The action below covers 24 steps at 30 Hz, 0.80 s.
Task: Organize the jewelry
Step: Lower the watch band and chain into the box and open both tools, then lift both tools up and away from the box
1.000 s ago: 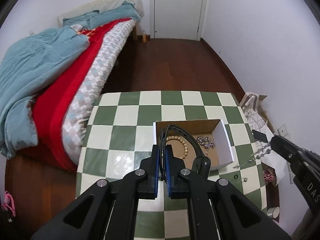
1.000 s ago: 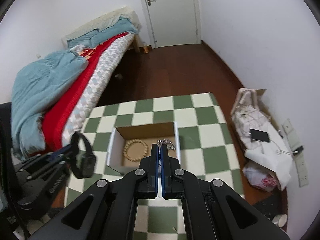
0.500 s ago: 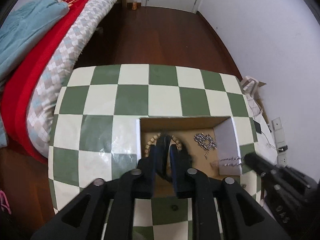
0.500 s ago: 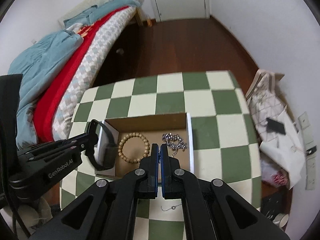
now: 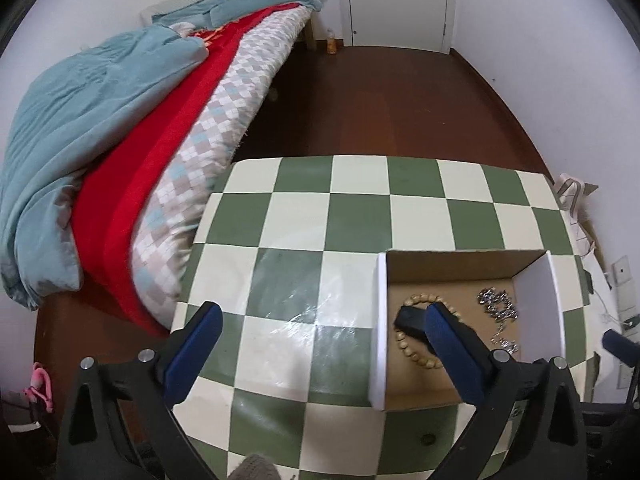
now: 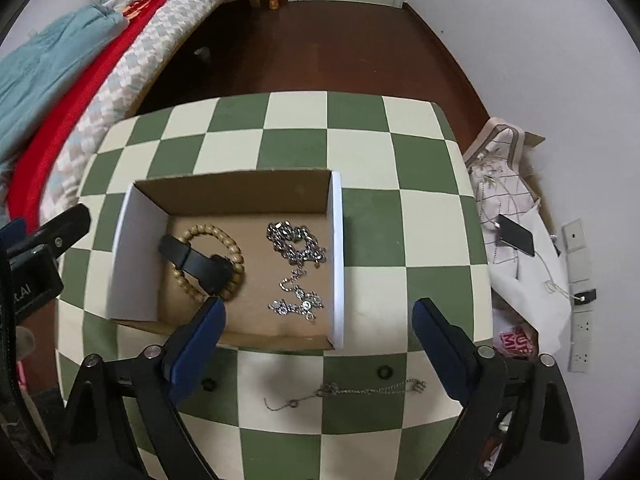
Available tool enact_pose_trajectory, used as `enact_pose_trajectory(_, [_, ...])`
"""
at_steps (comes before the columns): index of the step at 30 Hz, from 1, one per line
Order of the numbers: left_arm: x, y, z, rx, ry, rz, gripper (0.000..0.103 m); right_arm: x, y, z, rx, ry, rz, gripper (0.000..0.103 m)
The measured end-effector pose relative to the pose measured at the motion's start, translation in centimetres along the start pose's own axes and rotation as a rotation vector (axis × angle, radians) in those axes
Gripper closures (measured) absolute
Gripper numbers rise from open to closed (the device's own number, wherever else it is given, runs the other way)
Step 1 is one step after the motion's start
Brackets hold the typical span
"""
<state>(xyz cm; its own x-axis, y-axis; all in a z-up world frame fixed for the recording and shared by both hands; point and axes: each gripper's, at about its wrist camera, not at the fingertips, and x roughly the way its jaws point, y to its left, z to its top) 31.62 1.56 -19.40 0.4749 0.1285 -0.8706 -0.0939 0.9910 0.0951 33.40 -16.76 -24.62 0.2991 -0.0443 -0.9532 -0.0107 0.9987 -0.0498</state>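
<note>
An open cardboard box [image 6: 336, 240] [image 5: 382, 320] sits on the green and cream checkered table [image 6: 360, 128]. Inside lie a wooden bead bracelet [image 6: 236, 252] [image 5: 404, 346], a black watch [image 6: 196, 260] [image 5: 408, 320] across it, and silver chain jewelry [image 6: 298, 264] [image 5: 498, 312]. A thin silver chain [image 6: 360, 391] and two small dark rings [image 6: 385, 372] lie on the table in front of the box. My left gripper [image 5: 320, 340] is open and empty, left of the box; it shows at the left edge of the right wrist view [image 6: 36, 252]. My right gripper [image 6: 316, 336] is open and empty above the box's near edge.
A bed [image 5: 140, 120] with blue and red bedding stands left of the table. Dark wood floor [image 5: 380, 100] leads to a white door [image 5: 396, 0]. A bag, white paper and a phone [image 6: 516, 234] lie on the floor at the right, by wall sockets [image 6: 580, 320].
Both grippers have opened. The left let go of the black watch, which now lies in the box on the bead bracelet, and drew back left. The right released silver chain into the box.
</note>
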Motion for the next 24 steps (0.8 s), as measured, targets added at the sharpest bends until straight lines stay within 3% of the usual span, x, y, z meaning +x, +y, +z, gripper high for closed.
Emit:
enact_pose_trajectory(10, [-1.8,0.4,-2.4,0.005,-0.027,0.048,0.0,-2.0,0.3,-1.8,0.015,-0.048,0.001,0.0])
enact_pose_trajectory(24, [-9.8,1.3,-5.7,-0.013,-0.18,0.046,0.0,-9.7,0.5,-5.5,0.034,-0.215,0.017,0.0])
